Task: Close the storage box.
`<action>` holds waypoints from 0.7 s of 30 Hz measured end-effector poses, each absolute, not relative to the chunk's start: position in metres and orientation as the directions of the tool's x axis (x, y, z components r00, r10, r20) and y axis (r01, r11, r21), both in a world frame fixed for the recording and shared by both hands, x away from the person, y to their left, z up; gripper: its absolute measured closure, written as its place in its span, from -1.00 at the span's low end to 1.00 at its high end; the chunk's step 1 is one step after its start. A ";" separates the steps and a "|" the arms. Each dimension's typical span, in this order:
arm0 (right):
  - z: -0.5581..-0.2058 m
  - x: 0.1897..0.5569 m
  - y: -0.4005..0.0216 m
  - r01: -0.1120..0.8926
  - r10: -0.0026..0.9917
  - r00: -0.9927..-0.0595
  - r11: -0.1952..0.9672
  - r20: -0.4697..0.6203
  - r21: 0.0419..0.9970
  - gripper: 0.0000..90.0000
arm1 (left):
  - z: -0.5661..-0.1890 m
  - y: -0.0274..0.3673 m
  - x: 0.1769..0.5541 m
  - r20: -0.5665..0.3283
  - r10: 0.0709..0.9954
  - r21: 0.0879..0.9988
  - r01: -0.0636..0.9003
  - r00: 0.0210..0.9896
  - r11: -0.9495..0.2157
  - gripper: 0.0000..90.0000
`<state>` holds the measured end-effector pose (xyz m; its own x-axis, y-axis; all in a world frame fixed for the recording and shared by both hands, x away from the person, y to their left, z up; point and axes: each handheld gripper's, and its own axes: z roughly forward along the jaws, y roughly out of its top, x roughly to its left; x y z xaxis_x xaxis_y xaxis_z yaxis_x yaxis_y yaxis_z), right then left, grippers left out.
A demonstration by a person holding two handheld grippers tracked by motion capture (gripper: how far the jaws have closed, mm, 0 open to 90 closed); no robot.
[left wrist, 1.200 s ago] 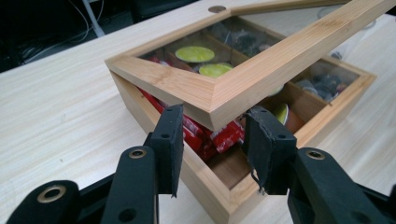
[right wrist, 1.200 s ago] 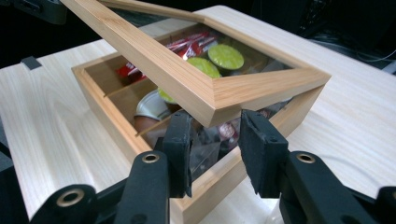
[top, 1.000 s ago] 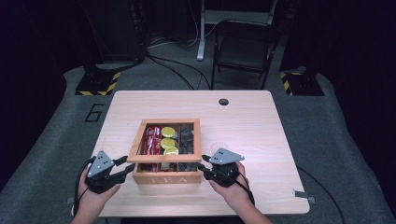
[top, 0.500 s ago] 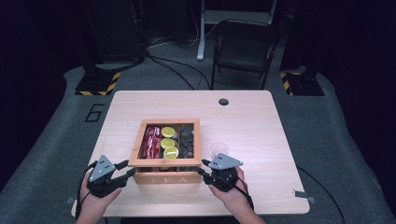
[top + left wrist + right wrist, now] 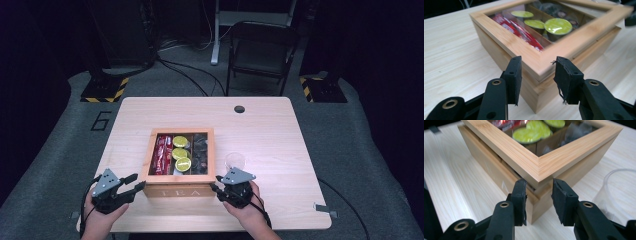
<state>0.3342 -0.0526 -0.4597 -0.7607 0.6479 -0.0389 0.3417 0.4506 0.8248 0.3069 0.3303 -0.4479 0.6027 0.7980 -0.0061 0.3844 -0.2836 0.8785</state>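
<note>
A wooden tea box (image 5: 177,190) with a glass-window lid (image 5: 177,177) stands near the table's front edge. Inside lie green-topped capsules (image 5: 181,155), red packets (image 5: 162,152) and dark packets. My left gripper (image 5: 136,181) is shut on the lid's near-left corner (image 5: 534,62). At the near-right corner (image 5: 539,170) my right gripper (image 5: 216,186) is shut on the lid too. In both gripper views the lid sits slightly lifted off the box, with a thin gap beneath it. The corners lie between the left gripper's (image 5: 537,72) pads and the right gripper's (image 5: 539,192) pads.
A clear plastic cup (image 5: 235,160) stands just right of the box, close to my right hand; its rim (image 5: 619,192) is beside the right jaw. The light wooden table (image 5: 280,130) has a cable hole (image 5: 239,109) at the back. A folding chair (image 5: 260,50) stands beyond.
Both grippers and the lid's front edge have sunk slightly toward the near side. The clear cup has come into sight behind the right gripper.
</note>
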 end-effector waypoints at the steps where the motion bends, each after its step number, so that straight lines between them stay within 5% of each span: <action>1: -0.461 0.334 -0.052 0.339 0.646 -0.762 0.464 -0.051 0.818 0.42 | -0.449 0.331 0.307 -0.017 0.801 0.878 0.392 0.598 -0.274 0.27; 21: -0.462 0.337 -0.053 0.364 0.645 -0.764 0.448 -0.014 0.816 0.42 | -0.450 0.335 0.308 -0.018 0.801 0.867 0.408 0.599 -0.285 0.25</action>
<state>0.3367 -0.0532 -0.4616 -0.7639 0.6452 -0.0139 0.3639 0.4485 0.8164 0.3082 0.3347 -0.4504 0.5985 0.8009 -0.0183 0.4083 -0.2852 0.8671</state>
